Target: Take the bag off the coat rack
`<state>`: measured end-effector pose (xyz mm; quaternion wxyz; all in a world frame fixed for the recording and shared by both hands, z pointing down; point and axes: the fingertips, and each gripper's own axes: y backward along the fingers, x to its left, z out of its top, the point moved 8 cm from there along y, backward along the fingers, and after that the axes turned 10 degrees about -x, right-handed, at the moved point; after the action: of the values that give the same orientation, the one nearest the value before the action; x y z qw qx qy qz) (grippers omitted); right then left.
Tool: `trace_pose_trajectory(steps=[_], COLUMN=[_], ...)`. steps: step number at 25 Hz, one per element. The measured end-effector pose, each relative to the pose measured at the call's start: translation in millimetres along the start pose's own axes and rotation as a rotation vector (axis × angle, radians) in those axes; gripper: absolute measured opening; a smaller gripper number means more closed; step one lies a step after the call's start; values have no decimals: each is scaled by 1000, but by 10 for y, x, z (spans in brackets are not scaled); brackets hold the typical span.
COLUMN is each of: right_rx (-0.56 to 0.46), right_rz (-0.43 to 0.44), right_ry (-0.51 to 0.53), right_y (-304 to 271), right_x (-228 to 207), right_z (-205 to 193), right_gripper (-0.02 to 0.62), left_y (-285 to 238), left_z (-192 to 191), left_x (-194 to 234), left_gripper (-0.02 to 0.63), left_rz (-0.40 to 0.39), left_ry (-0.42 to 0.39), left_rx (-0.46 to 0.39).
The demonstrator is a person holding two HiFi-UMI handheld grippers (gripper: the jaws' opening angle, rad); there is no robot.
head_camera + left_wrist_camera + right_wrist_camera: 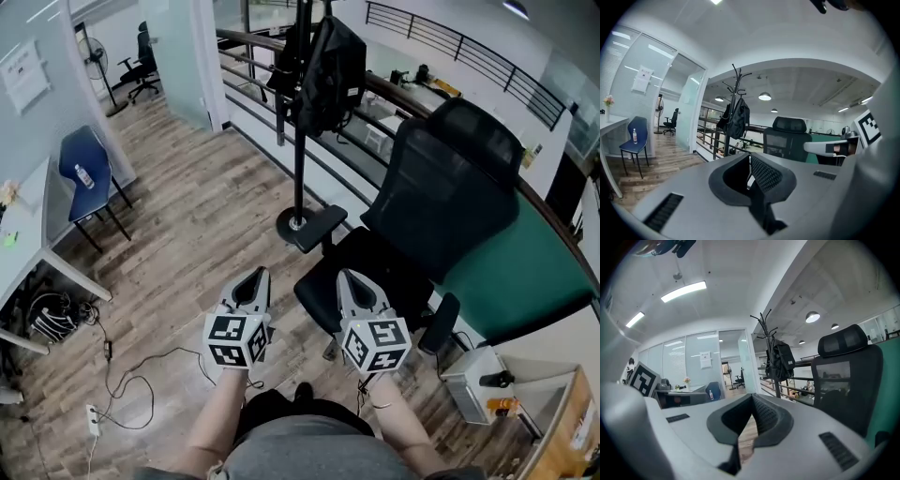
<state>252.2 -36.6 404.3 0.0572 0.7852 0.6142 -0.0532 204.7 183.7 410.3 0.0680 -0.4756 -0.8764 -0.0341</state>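
Observation:
A black backpack (330, 73) hangs high on a black coat rack (300, 141) whose round base (298, 225) stands on the wood floor by the railing. The same bag shows in the left gripper view (738, 119) and the right gripper view (781, 361), far ahead of both. My left gripper (253, 277) and right gripper (349, 279) are held side by side near my body, well short of the rack. Both are shut with nothing between the jaws (749, 165) (751, 411).
A black mesh office chair (422, 225) stands just right of the rack, its seat under my right gripper. A metal railing (253, 84) runs behind the rack. A blue chair (86, 173) and a white desk (37, 234) sit at left, with cables (131, 375) on the floor.

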Motion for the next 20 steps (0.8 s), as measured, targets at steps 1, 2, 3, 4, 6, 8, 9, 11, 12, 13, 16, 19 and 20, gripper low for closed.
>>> trace_pose_trajectory(steps=[1, 2, 3, 4, 6, 8, 9, 11, 12, 13, 16, 19, 20], right_rx=[-2, 1, 8, 17, 36, 43, 42, 37, 33, 31, 28, 29, 30], right_rz=[-4, -10, -15, -15, -2, 14, 19, 24, 26, 27, 26, 15, 9], right_ry=[4, 9, 12, 12, 0, -17, -22, -33, -41, -48, -58, -61, -62], right_y=[2, 0, -5, -13, -53, -119, -155, -240, -294, -356, -597, -904, -1014], right_x=[-14, -28, -40, -47, -36, 6, 18, -3, -31, -60, -114, -123, -122], right_z=[6, 8, 6, -1, -23, -36, -36, -26, -22, -21, -29, -44, -53], right_gripper=[5, 5, 3, 0, 73, 97, 103, 115, 123, 131, 149, 165, 169], left_y=[9, 18, 29, 40, 63, 71, 59, -12, -65, -124, -333, -592, -681], left_z=[2, 0, -7, -18, -29, -13, -3, 6, 4, -4, -32, -44, -41], left_x=[-6, -12, -16, -16, 15, 93, 135, 202, 232, 264, 413, 638, 727], left_gripper=[26, 26, 26, 28, 46, 96, 103, 125, 139, 150, 161, 161, 161], left_rz=[2, 2, 3, 7, 23, 39, 46, 57, 61, 64, 59, 36, 27], left_ry=[3, 7, 14, 23, 38, 37, 36, 37, 38, 39, 42, 51, 54], left_rx=[-2, -3, -4, -4, -6, -6, -4, -1, 2, 5, 11, 15, 18])
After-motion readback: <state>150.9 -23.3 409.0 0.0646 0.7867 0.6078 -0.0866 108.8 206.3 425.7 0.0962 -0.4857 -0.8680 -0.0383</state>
